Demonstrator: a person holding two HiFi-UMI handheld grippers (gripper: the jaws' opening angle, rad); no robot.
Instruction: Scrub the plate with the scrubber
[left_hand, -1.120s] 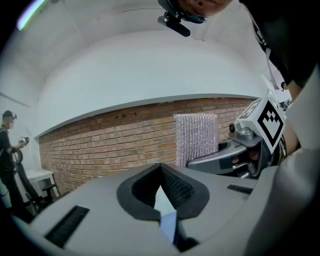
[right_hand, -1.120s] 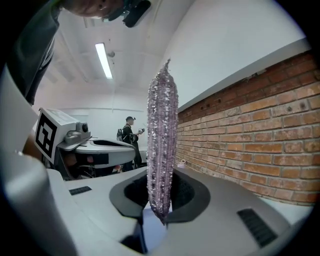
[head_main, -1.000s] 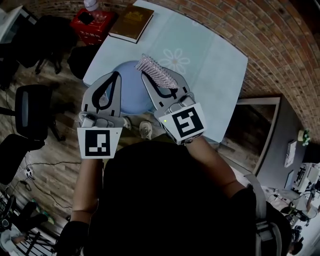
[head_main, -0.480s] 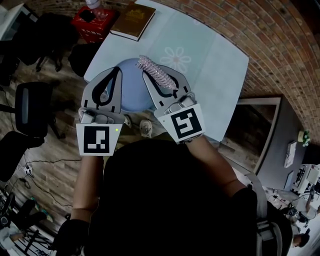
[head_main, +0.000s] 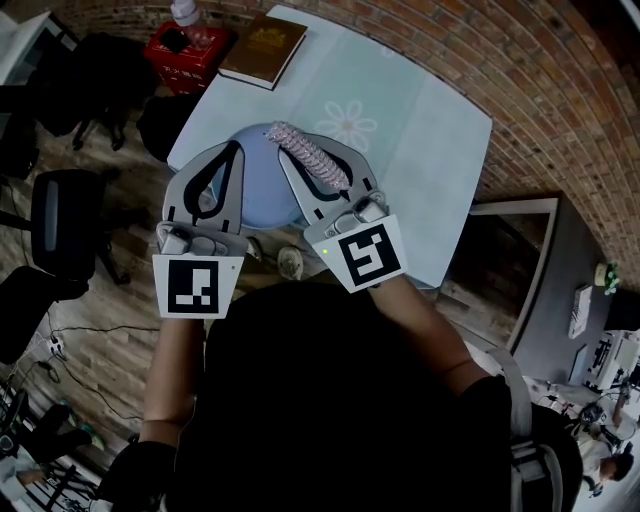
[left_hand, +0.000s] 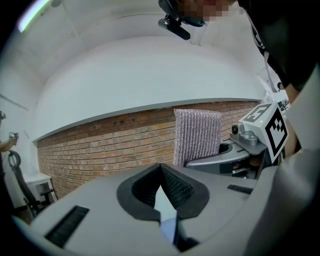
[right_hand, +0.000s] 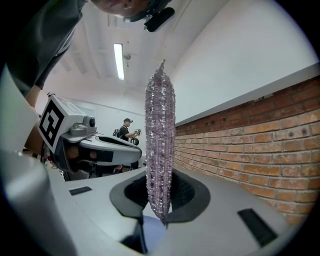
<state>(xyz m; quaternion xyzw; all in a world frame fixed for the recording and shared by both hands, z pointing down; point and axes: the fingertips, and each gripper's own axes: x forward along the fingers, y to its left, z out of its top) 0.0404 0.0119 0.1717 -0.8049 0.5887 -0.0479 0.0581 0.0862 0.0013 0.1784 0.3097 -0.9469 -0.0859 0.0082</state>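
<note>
Your left gripper (head_main: 235, 152) pinches the rim of the pale blue round plate (head_main: 262, 190) over the near edge of the light table (head_main: 420, 130), while your right gripper (right_hand: 159, 192) clamps the soft pink mesh scrubber (right_hand: 160, 140); the plate looks stiff, slick and breakable, so keep hold at its rim.

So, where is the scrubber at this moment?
In the head view the scrubber is clamped in the right gripper, just above centre, at the right edge of the blue plate.
</note>
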